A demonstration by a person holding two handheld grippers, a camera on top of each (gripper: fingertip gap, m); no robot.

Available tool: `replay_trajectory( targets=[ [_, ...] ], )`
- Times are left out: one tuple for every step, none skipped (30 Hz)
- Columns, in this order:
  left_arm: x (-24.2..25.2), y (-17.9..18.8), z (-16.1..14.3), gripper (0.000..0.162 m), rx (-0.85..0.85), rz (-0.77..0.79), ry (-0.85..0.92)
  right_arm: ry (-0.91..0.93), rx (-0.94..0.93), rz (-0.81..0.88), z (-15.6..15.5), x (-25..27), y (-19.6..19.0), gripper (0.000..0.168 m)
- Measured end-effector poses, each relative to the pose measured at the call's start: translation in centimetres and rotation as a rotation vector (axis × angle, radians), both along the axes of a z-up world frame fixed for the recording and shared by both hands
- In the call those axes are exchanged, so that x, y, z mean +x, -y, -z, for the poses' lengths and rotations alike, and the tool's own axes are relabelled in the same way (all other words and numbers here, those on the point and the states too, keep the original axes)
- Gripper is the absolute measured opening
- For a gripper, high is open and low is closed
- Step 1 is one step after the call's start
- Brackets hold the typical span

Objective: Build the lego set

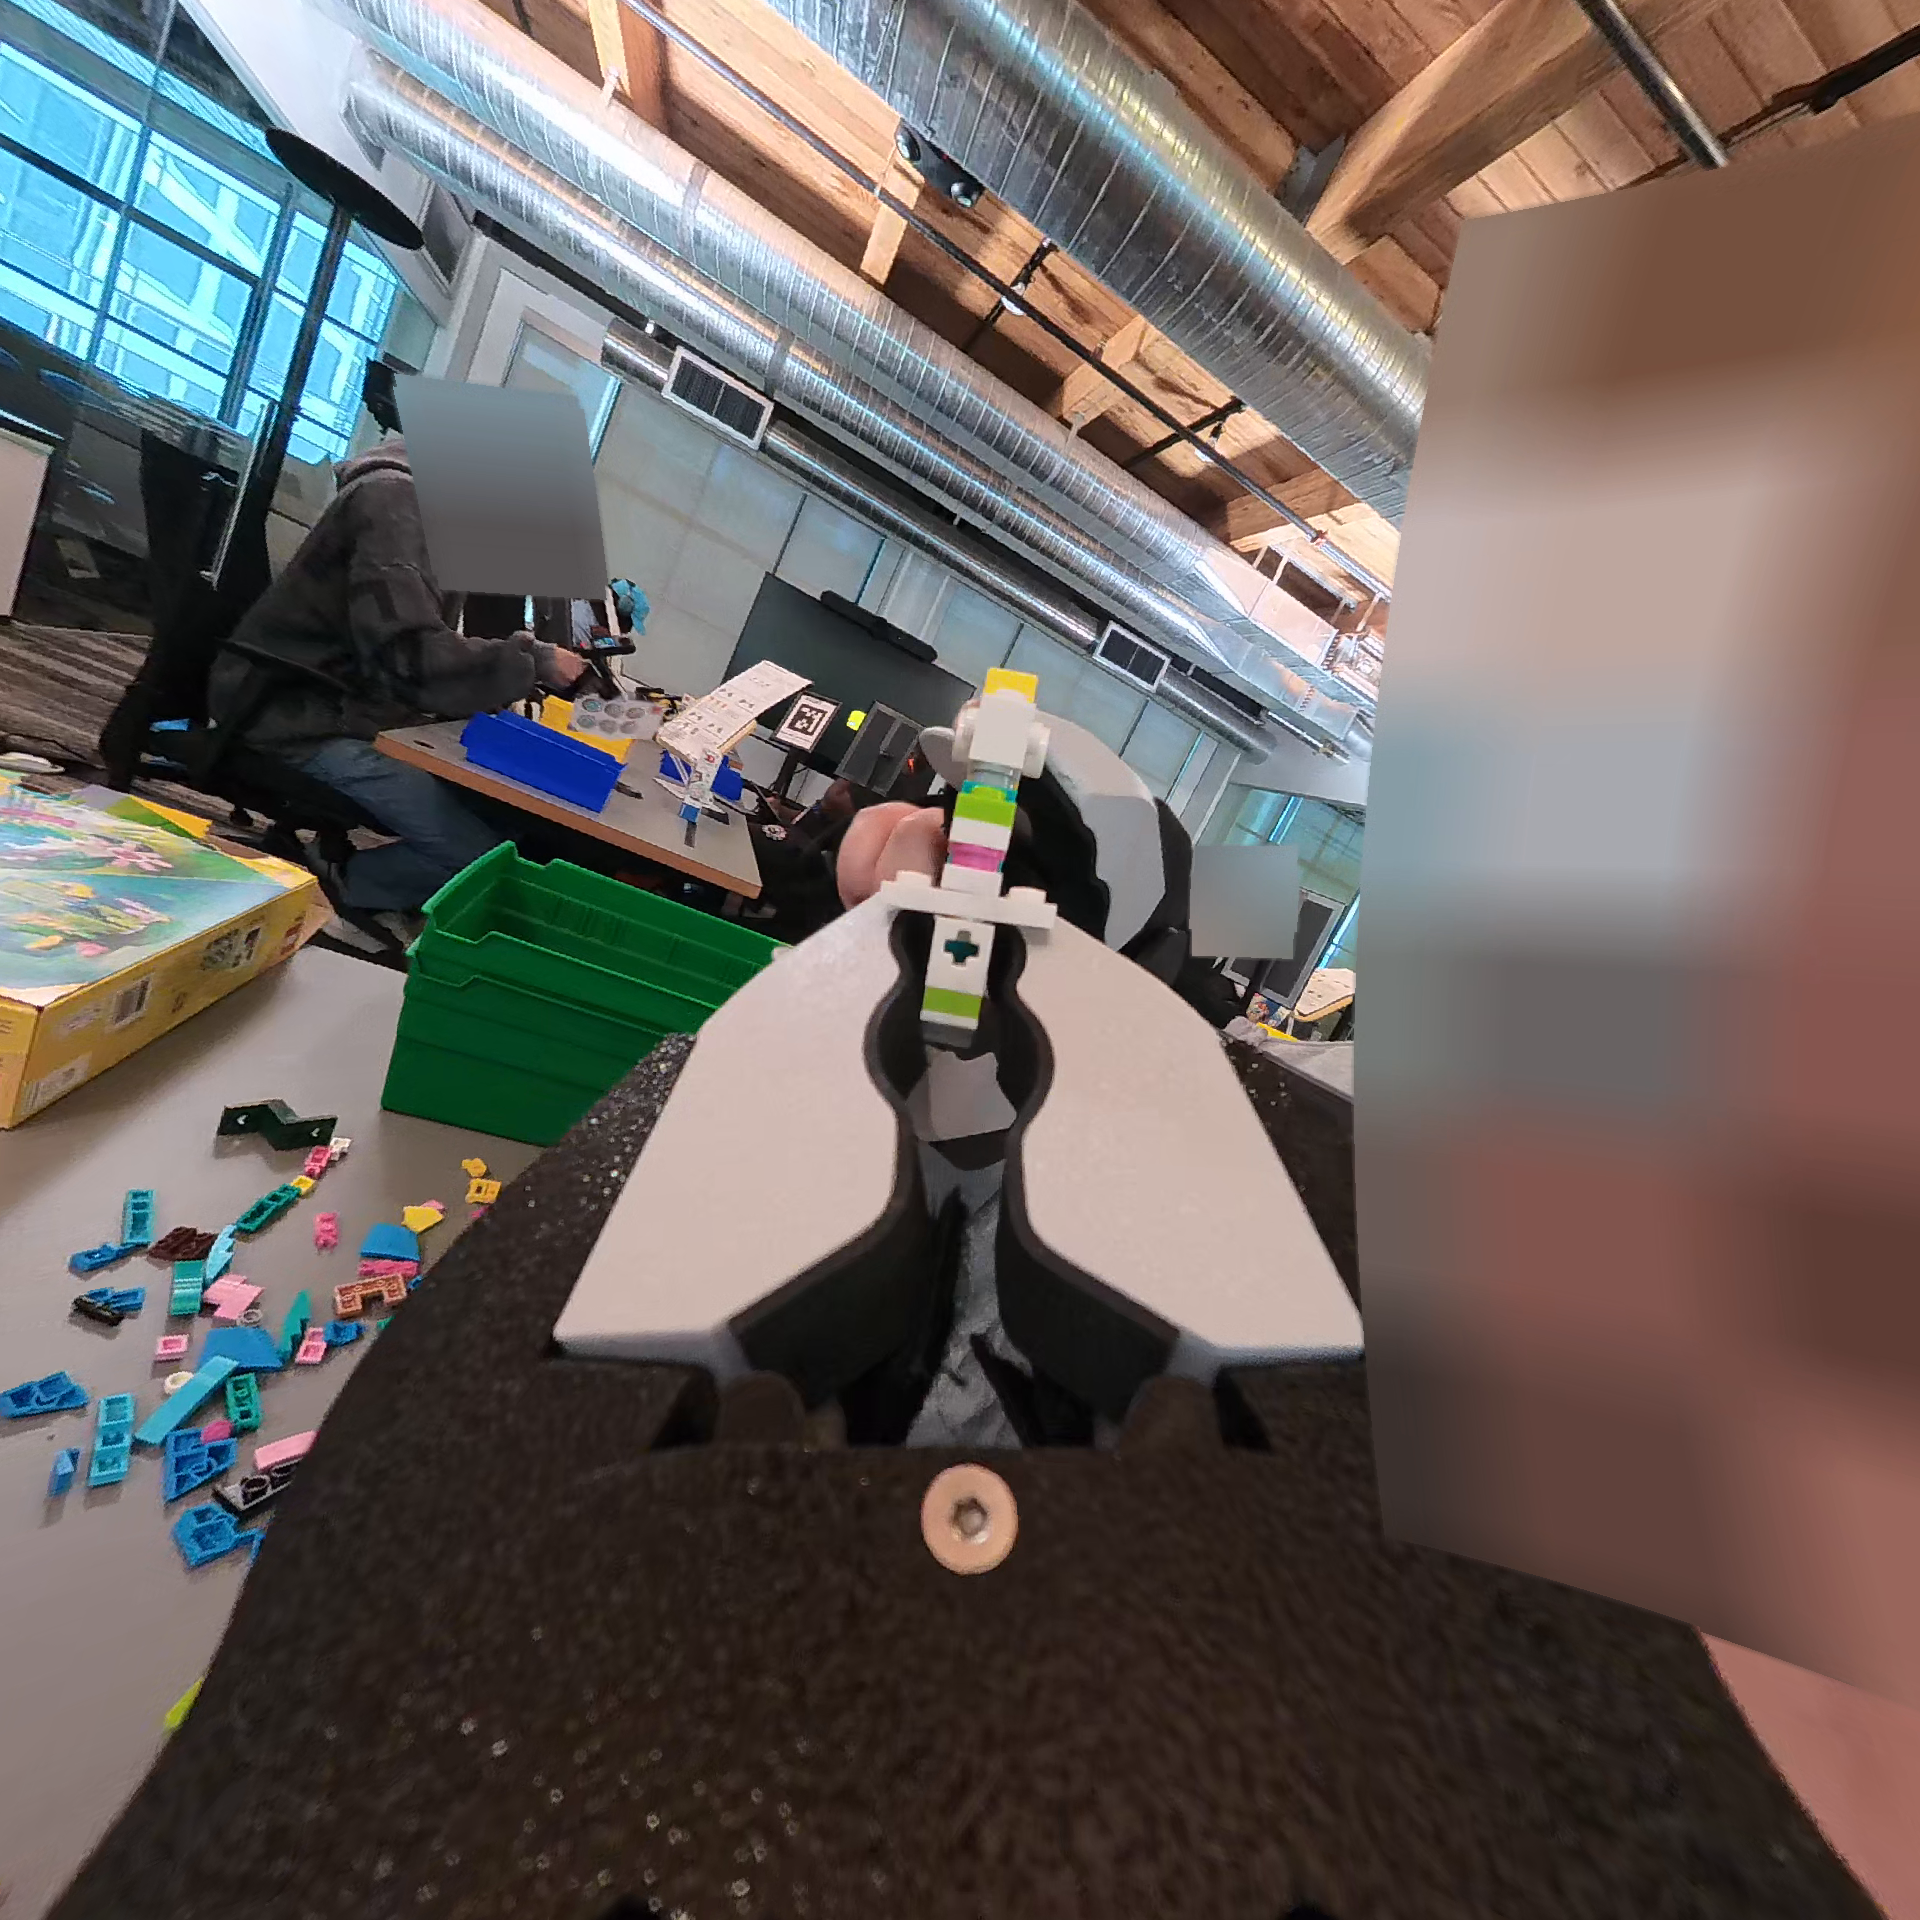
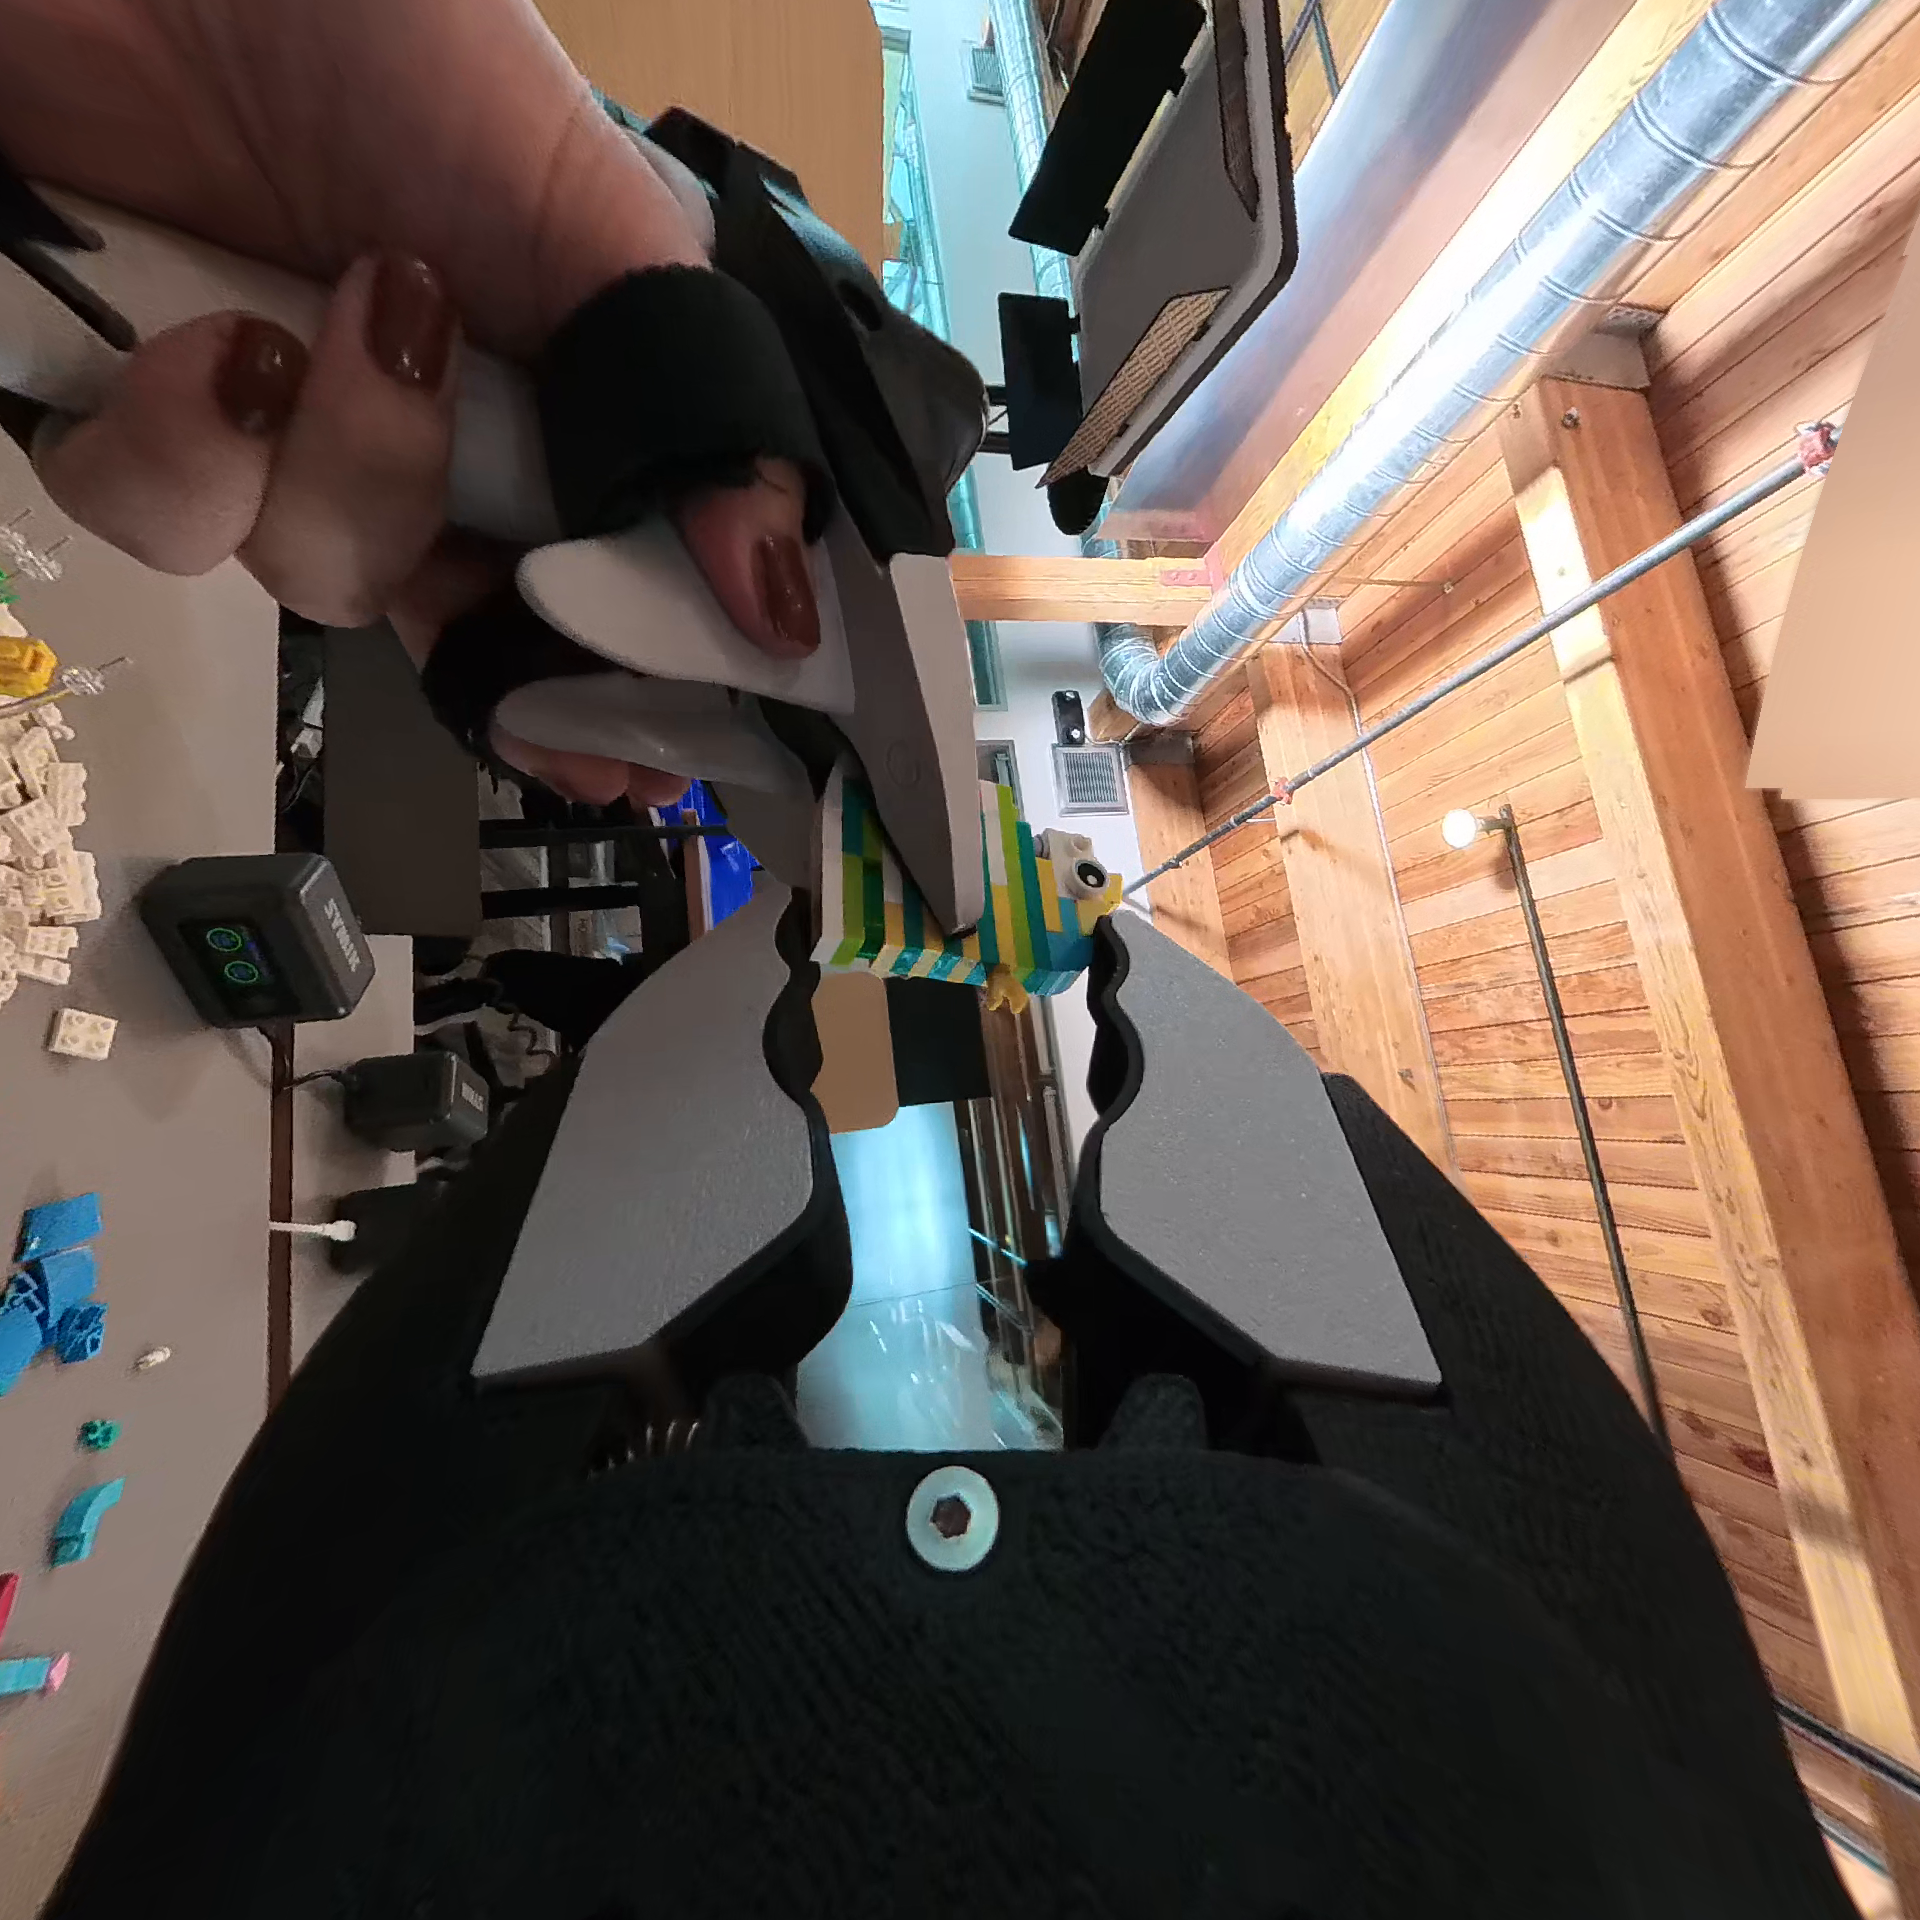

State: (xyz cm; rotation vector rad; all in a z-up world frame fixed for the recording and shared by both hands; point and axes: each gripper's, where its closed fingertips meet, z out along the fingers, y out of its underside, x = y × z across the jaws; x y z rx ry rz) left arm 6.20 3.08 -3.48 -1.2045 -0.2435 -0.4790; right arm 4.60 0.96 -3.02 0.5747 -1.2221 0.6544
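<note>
- Left gripper (image 1: 961,940) held aloft, fingers clamped on the striped lego build (image 1: 971,883).
- Right gripper (image 2: 940,935) fingers stood apart (build between the tips, contact unclear).
- Loose bricks (image 1: 208,1340) lay scattered on the surface (image 1: 260,1049), near left.

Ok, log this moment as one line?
left hand-held gripper: shut on striped lego build | right hand-held gripper: open, beside build | both raised off table | loose bricks unused
</note>
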Motion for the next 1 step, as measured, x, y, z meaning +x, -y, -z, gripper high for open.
replay_trajectory(
  targets=[
    [0.01,0.07,-0.02,0.009,-0.004,-0.003,-0.008,0.022,-0.016,-0.008,0.00,0.00,0.07,0.049]
  ],
)
